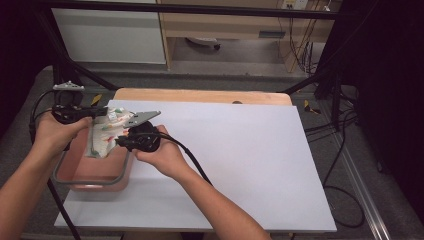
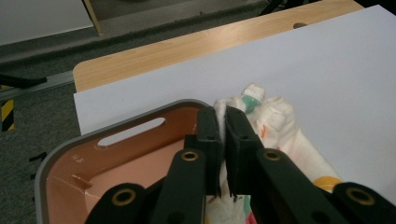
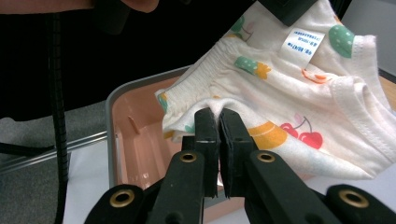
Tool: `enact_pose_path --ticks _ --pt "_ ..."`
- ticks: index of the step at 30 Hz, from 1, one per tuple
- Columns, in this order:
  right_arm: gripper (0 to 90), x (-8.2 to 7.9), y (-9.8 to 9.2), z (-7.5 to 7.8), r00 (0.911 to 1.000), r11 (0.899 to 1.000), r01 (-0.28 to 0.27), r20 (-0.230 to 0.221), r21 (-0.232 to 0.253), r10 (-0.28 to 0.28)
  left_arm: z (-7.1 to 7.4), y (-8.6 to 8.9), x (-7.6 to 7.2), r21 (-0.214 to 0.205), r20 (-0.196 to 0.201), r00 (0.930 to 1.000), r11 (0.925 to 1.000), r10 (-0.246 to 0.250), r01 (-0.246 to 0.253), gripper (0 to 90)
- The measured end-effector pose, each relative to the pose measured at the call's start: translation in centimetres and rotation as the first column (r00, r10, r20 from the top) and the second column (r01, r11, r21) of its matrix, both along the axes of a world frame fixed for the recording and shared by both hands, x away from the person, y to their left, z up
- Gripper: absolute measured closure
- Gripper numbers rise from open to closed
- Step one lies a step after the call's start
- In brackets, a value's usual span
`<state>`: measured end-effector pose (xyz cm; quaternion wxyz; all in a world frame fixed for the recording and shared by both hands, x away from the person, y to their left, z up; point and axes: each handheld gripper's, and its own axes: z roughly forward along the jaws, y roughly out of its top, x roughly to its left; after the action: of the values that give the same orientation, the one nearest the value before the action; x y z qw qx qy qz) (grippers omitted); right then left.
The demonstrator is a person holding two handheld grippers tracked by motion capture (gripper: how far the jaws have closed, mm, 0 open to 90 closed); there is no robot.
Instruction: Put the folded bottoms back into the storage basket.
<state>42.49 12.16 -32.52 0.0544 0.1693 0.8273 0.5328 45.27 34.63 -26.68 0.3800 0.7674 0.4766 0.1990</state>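
Above the left edge of the white table (image 1: 240,165), over a pink bin (image 1: 95,172), a fruit-printed white garment (image 1: 105,135) is held stretched between the left gripper (image 1: 102,111) and right gripper (image 1: 121,141), each pinched shut on its fabric with hands level, its white label's (image 3: 303,43) print unreadable.
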Motion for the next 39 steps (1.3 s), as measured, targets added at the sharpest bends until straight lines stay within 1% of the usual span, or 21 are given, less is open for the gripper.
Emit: enact_pose_path --ticks 6,19,39 --pt "87.0 0.1 0.2 -0.1 1.0 1.0 0.005 0.004 -0.001 -0.005 -0.2 0.4 0.0 0.001 -0.004 1.0 1.0 0.007 -0.007 85.5" --pt "87.0 0.0 0.9 -0.6 1.0 1.0 0.002 -0.003 -0.003 -0.002 -0.5 1.3 0.0 -0.005 -0.009 0.9997 0.9997 0.024 -0.024 85.5" --pt "86.9 -0.2 1.7 -0.9 1.0 1.0 -0.008 -0.004 -0.004 0.008 -0.6 2.4 -0.2 -0.01 -0.009 0.9991 0.999 0.043 -0.043 85.5"
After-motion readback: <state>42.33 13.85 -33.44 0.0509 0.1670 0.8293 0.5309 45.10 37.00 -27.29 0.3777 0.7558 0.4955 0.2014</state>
